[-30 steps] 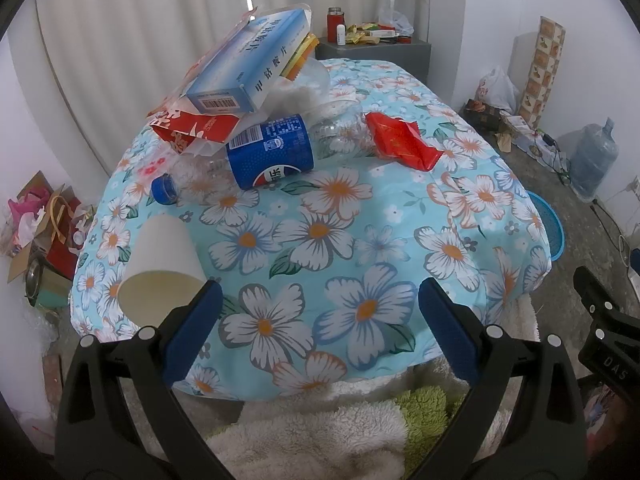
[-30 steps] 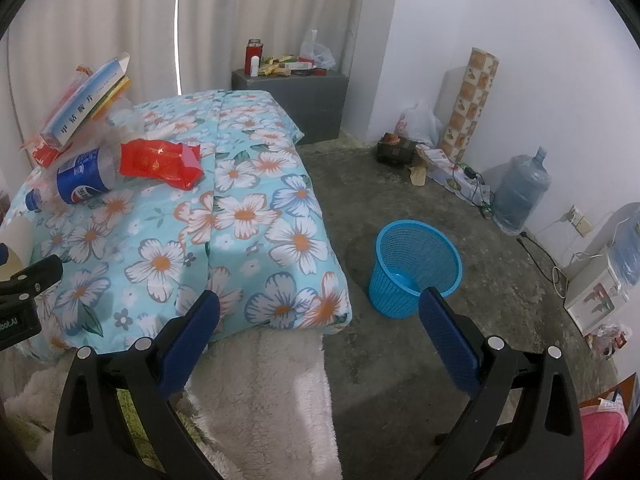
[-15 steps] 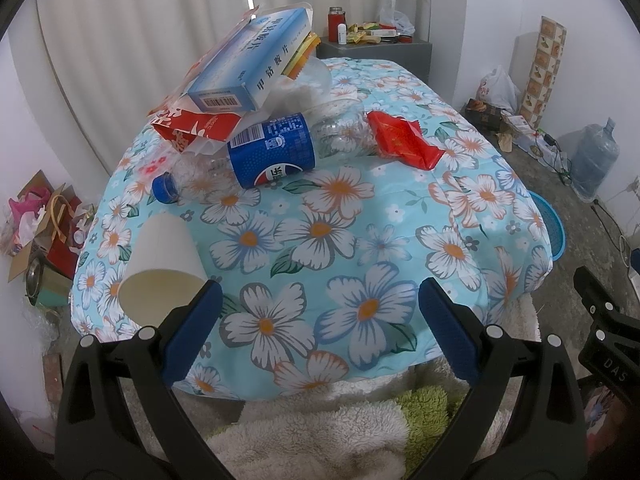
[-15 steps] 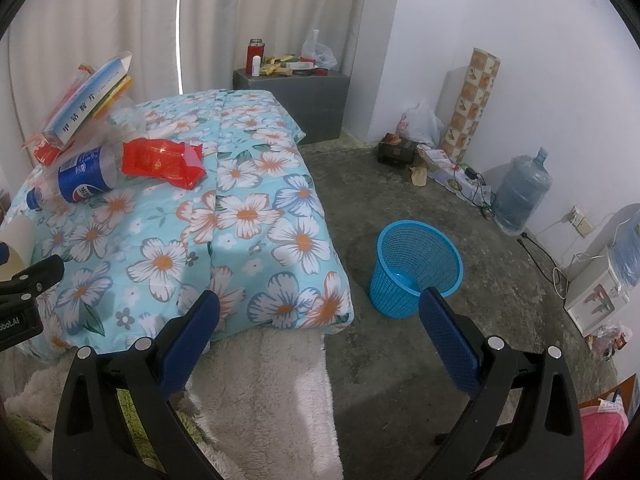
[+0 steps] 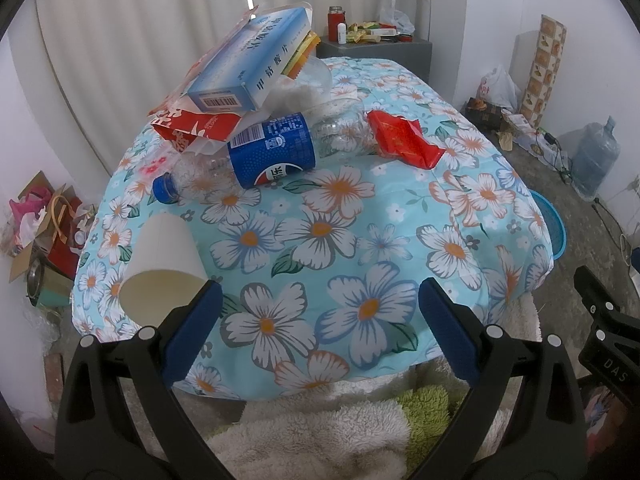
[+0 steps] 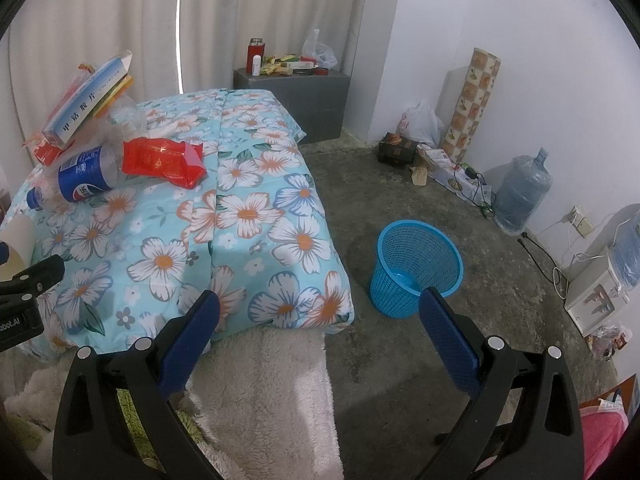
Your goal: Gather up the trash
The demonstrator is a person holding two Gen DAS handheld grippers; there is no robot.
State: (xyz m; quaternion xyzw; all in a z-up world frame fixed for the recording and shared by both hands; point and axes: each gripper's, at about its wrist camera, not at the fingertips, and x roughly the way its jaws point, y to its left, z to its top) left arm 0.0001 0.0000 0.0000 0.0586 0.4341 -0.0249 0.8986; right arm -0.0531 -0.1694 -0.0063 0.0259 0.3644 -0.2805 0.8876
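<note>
Trash lies on a floral-covered table point(image 5: 320, 240). A white paper cup point(image 5: 162, 262) lies on its side at the near left, just past my left gripper's left finger. Behind it rest a crushed plastic bottle with a blue label point(image 5: 256, 152), a blue-white box point(image 5: 252, 68) on red packaging, and a red wrapper point(image 5: 400, 138). My left gripper point(image 5: 318, 300) is open over the table's near edge. My right gripper point(image 6: 318, 312) is open above the floor, and a blue mesh bin point(image 6: 416, 264) stands beside the table, just beyond its right finger.
A white and green shaggy rug point(image 6: 260, 392) lies under the near table edge. A grey cabinet point(image 6: 296, 96) with small items stands at the back wall. A water jug point(image 6: 522, 190), cables and boxes line the right wall. Bags and cardboard point(image 5: 40, 224) sit left of the table.
Both views have shifted very slightly; the grippers stay open and nothing on the table has moved.
</note>
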